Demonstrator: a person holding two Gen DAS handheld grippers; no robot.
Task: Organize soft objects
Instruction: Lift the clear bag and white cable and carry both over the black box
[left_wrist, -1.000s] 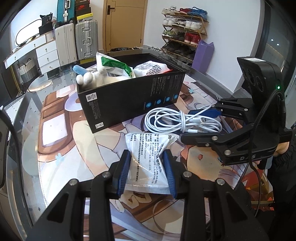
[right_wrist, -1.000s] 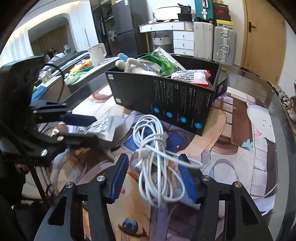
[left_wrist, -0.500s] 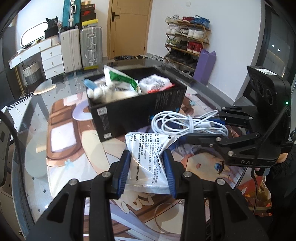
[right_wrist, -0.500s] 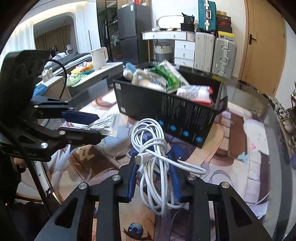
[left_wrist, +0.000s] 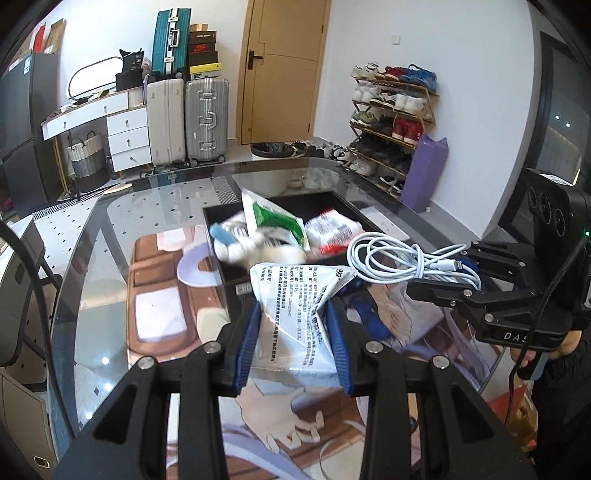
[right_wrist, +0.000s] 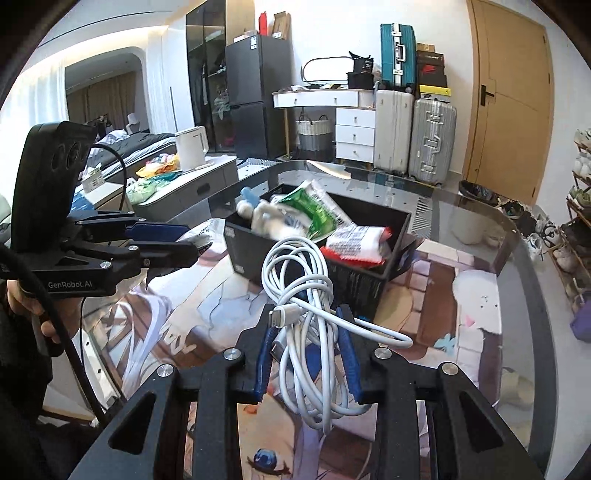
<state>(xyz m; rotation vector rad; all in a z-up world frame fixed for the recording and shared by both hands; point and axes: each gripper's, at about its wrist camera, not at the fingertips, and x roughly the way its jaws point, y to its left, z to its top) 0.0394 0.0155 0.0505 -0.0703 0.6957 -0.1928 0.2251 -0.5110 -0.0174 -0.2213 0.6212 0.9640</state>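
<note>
My left gripper (left_wrist: 293, 345) is shut on a white printed plastic pouch (left_wrist: 295, 306), held up off the table. My right gripper (right_wrist: 306, 354) is shut on a coiled white charging cable (right_wrist: 301, 295), also lifted; in the left wrist view that gripper (left_wrist: 456, 271) carries the cable (left_wrist: 399, 264) to the right. Behind both stands a black open box (right_wrist: 373, 284), which holds a plush toy (right_wrist: 264, 218), a green packet (right_wrist: 314, 214) and a red-and-white packet (right_wrist: 356, 240). In the right wrist view the left gripper (right_wrist: 184, 242) sits left of the box with the pouch's edge showing.
A glass table (left_wrist: 155, 221) carries an illustrated mat (left_wrist: 159, 317) under the box. Beyond the table stand suitcases (left_wrist: 205, 118), a white drawer unit (left_wrist: 127, 136) and a shoe rack (left_wrist: 391, 110). A hand (right_wrist: 33, 306) grips the left handle.
The right gripper's jaws closed on the cable and lifted it off the mat. The left gripper rose with the pouch. Both now look down into the box from higher up.
</note>
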